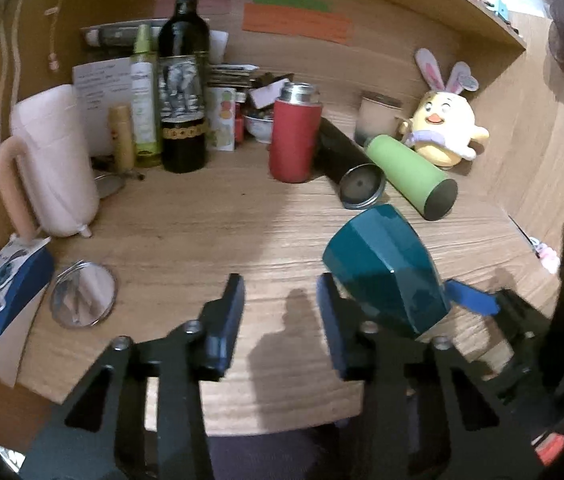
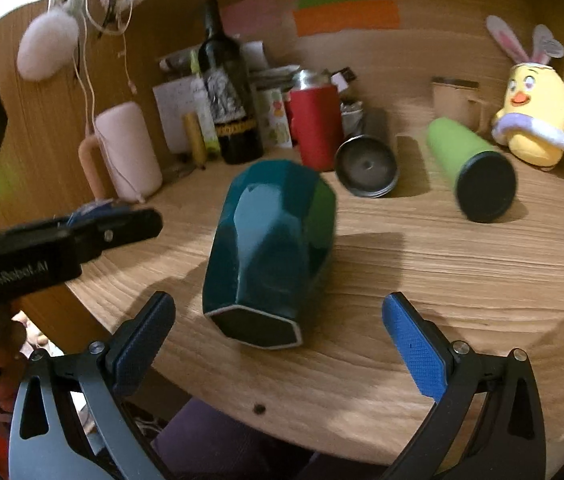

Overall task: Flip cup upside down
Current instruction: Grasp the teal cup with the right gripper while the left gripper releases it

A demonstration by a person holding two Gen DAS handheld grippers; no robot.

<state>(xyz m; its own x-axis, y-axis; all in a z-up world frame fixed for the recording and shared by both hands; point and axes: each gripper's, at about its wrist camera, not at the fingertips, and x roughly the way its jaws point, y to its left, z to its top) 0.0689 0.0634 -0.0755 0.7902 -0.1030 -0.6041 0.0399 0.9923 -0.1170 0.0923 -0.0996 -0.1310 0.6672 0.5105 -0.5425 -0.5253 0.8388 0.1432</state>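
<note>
The teal cup [image 2: 270, 248] is lying tilted between the wide-spread right gripper [image 2: 278, 344], contact unclear. The left gripper [image 1: 280, 320] is hovering open, empty.

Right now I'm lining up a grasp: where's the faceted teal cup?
The faceted teal cup lies tilted on the wooden desk between the open right gripper fingers, in front of the red flask.

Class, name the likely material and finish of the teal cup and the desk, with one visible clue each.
Teal cup: likely glazed ceramic or hard plastic; glossy, faceted, with a pale unglazed-looking rim.
Desk: wood or wood-look laminate; matte, with printed-looking grain lines.
</note>
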